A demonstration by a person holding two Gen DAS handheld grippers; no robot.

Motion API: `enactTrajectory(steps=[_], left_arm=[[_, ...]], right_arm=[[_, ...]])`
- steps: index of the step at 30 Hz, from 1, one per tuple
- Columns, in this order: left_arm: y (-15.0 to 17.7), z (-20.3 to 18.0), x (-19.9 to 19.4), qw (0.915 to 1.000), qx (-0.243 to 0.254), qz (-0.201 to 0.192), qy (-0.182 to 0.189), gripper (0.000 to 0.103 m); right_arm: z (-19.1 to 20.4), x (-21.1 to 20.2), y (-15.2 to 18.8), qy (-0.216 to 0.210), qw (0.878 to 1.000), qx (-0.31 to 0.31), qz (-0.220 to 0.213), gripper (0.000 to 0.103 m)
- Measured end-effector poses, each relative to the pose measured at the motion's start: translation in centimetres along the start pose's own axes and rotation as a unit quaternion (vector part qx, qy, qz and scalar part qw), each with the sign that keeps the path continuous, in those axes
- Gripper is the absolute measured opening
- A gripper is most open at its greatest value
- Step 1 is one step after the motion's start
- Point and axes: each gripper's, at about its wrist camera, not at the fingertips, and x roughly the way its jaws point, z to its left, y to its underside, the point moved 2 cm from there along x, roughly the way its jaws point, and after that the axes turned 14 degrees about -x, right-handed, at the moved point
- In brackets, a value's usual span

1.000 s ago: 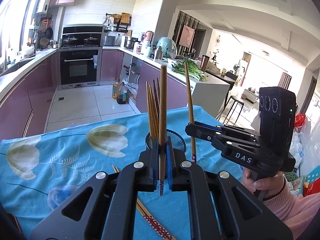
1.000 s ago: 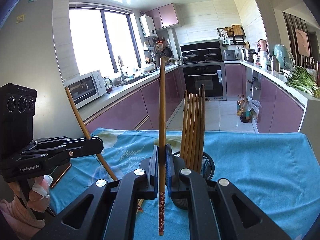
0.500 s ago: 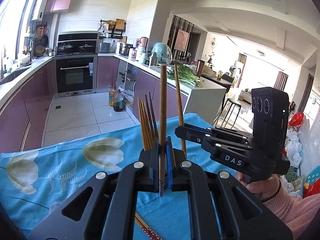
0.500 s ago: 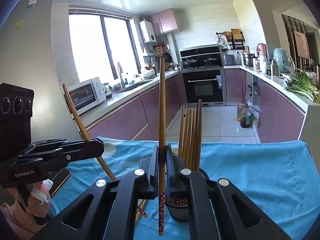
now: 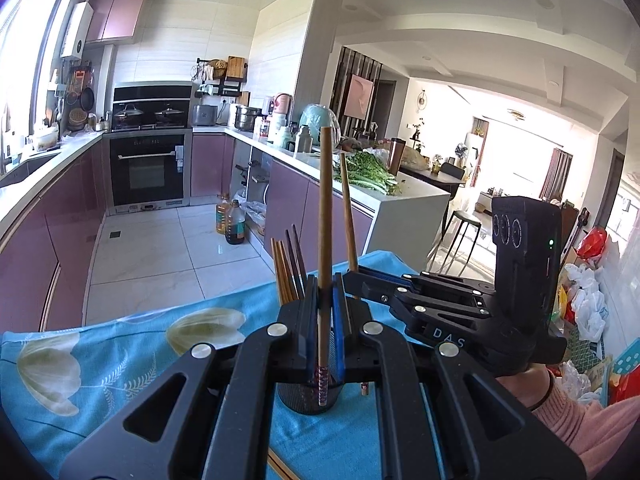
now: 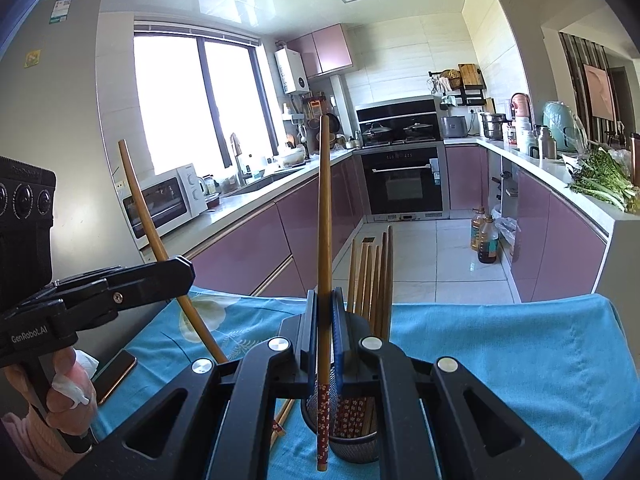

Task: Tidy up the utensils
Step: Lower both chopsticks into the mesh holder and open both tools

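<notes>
On a teal floral tablecloth (image 6: 500, 352), a mesh utensil holder (image 6: 352, 446) already stands filled with chopsticks. The left gripper (image 5: 326, 320) and right gripper (image 6: 325, 320) each clamp one upright chopstick; lowering them patterned-end first, centred over the rim, should avoid snagging.

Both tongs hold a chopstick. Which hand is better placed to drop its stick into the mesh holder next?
Right, probably. Its chopstick stands upright, its tip just in front of the mesh holder. The left tongs' chopstick leans, off to the side.
</notes>
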Motion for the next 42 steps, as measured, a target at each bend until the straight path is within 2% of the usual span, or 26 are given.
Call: enactTrajectory(steps=[6,16,29,42], left_arm=[[-0.6,-0.4,0.4,0.9999,0.01,-0.009,-0.001,0.007],[0.2,-0.9,1.1,0.9995,0.026,-0.012,-0.01,0.007],[1.6,-0.7,3.7,0.998,0.037,0.034,-0.039,0.007],[3.5,-0.7,5.1,0.9933,0.053,0.093,-0.045,0.007]], right_arm=[[-0.4,0.3,-0.5,0.007,1.0,0.003,-0.004,0.006],[-0.4,1.6,-1.0,0.017,1.0,-0.001,-0.004,0.006],[-0.6,3.7,0.7,0.039,0.999,-0.008,0.012,0.006],[-1.4,4.8,3.0,0.037,0.997,0.007,0.064,0.006]])
